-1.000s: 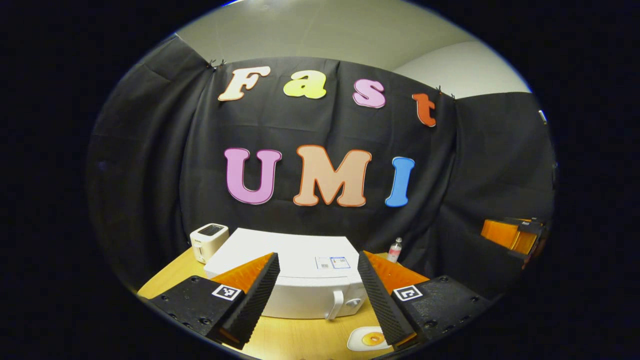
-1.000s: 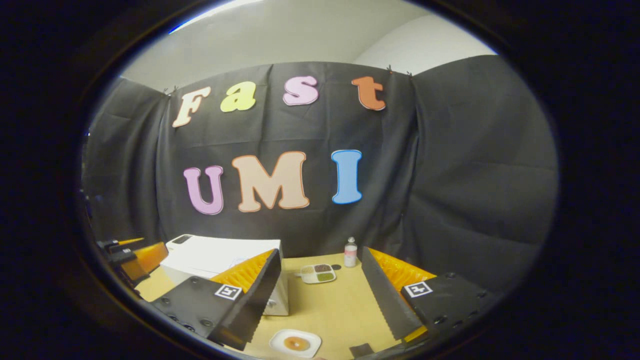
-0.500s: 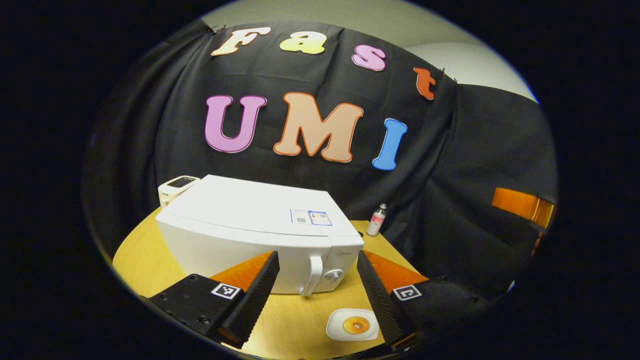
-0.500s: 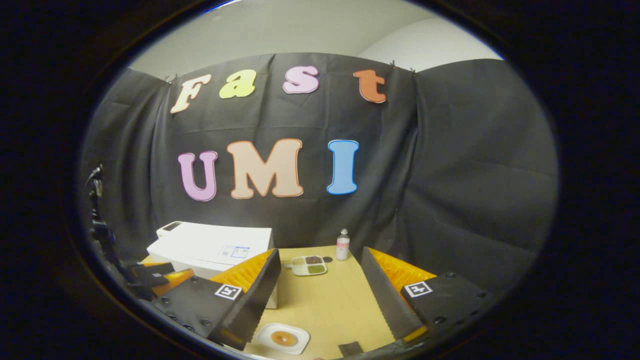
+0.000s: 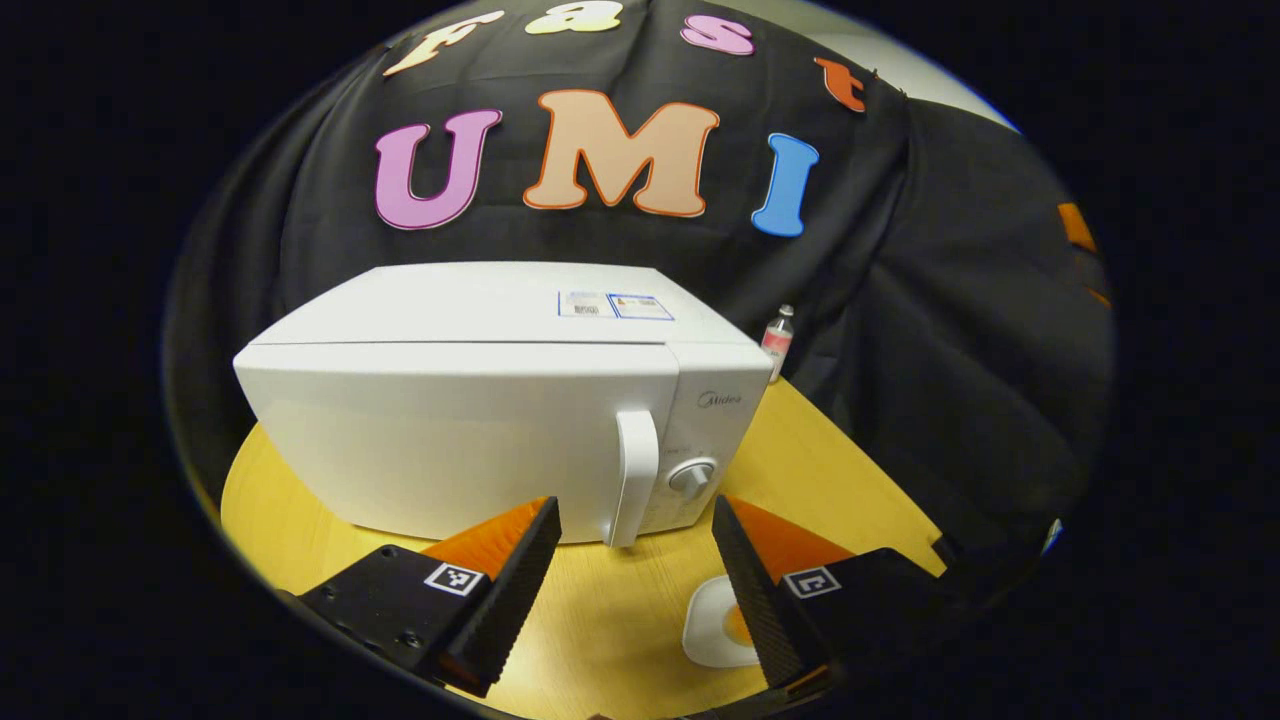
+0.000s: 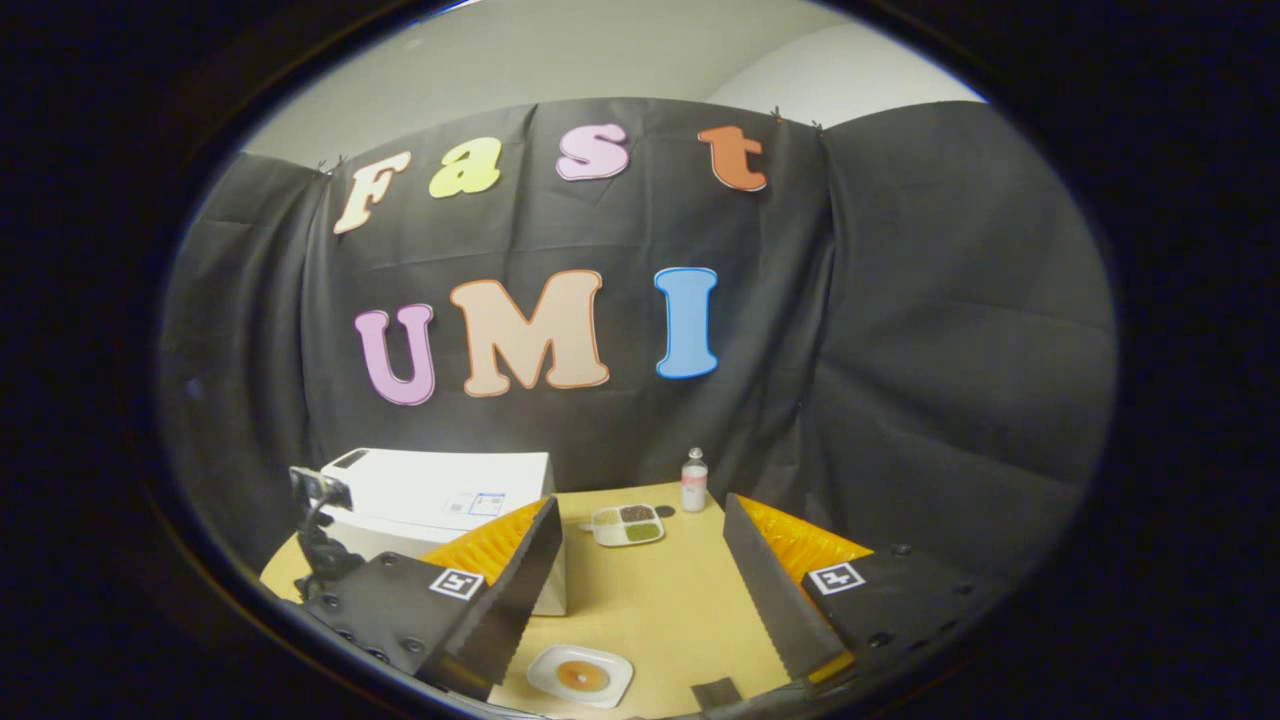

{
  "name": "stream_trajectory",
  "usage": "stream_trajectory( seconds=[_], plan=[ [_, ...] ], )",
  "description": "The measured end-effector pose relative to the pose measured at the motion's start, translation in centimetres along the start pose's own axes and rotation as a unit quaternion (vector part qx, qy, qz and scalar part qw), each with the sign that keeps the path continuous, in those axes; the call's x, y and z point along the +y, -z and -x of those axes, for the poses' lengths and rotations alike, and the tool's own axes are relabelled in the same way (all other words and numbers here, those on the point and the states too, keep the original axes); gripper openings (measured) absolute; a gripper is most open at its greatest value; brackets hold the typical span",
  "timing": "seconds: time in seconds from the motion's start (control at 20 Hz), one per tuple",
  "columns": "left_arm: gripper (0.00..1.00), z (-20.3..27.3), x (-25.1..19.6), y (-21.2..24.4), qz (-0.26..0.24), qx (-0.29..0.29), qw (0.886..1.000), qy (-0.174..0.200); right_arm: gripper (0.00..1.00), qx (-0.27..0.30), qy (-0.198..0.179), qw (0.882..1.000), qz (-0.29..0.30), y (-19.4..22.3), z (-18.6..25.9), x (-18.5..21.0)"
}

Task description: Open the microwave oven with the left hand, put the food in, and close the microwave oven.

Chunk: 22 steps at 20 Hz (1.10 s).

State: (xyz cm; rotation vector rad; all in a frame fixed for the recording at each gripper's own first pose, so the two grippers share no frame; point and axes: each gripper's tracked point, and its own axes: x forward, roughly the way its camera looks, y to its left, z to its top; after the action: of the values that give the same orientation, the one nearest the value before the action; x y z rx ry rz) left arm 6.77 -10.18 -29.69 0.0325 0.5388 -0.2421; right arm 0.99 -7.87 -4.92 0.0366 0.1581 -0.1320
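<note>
Facing the left gripper (image 5: 634, 590), the white microwave oven (image 5: 480, 420) is sitting on the wooden table (image 5: 830, 480), long axis running left to right, door shut, its upright handle (image 5: 634, 478) near the right end beside a knob (image 5: 692, 476). Compared with a second ago, the oven is looming far larger and the handle is lining up between the spread, empty fingers. The food plate (image 6: 580, 675) is lying in front of the oven, partly hidden by a finger in the left gripper view. The right gripper (image 6: 640, 590) is hovering spread wide, holding nothing.
</note>
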Motion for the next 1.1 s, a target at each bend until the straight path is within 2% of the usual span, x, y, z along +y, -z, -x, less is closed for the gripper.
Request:
stream_trajectory(
  seconds=[0.15,0.3,0.4,0.6,0.7,0.75,0.8,0.85,1.05,1.1],
  plan=[
    [0.93,-2.0,0.1,1.5,-0.003,0.010,1.000,0.001,0.96,0.006,0.003,1.000,-0.002,0.2,0.0,-0.3],
    [0.87,-3.9,0.2,2.4,-0.016,0.014,1.000,-0.001,0.96,0.015,0.001,1.000,-0.003,0.9,-0.2,-0.1],
    [0.87,-5.0,0.3,2.8,-0.020,0.016,1.000,-0.003,0.96,0.022,-0.005,1.000,0.004,1.5,-0.2,0.3],
    [0.77,-5.8,0.6,2.8,-0.016,0.011,1.000,-0.015,0.96,0.031,-0.027,0.999,0.015,1.9,-0.4,1.5],
    [0.66,-6.3,0.4,3.0,-0.016,0.013,1.000,-0.014,1.00,0.035,-0.037,0.999,0.012,2.2,-0.6,1.9],
    [0.56,-6.3,0.4,3.2,-0.015,0.017,1.000,-0.014,0.96,0.036,-0.038,0.999,0.010,2.1,-0.7,1.9],
    [0.57,-6.5,0.4,3.3,-0.014,0.021,1.000,-0.014,0.96,0.037,-0.039,0.999,0.008,2.1,-0.9,1.9],
    [0.43,-6.6,0.6,3.3,-0.016,0.022,0.999,-0.017,0.96,0.040,-0.039,0.998,0.006,2.4,-1.0,1.9],
    [0.29,-6.8,1.2,3.4,-0.012,0.026,0.999,-0.031,0.96,0.044,-0.041,0.998,-0.005,2.7,-1.3,1.8],
    [0.28,-6.9,1.2,3.4,-0.016,0.025,0.999,-0.032,0.96,0.044,-0.043,0.998,-0.006,2.6,-1.4,2.0]
  ],
)
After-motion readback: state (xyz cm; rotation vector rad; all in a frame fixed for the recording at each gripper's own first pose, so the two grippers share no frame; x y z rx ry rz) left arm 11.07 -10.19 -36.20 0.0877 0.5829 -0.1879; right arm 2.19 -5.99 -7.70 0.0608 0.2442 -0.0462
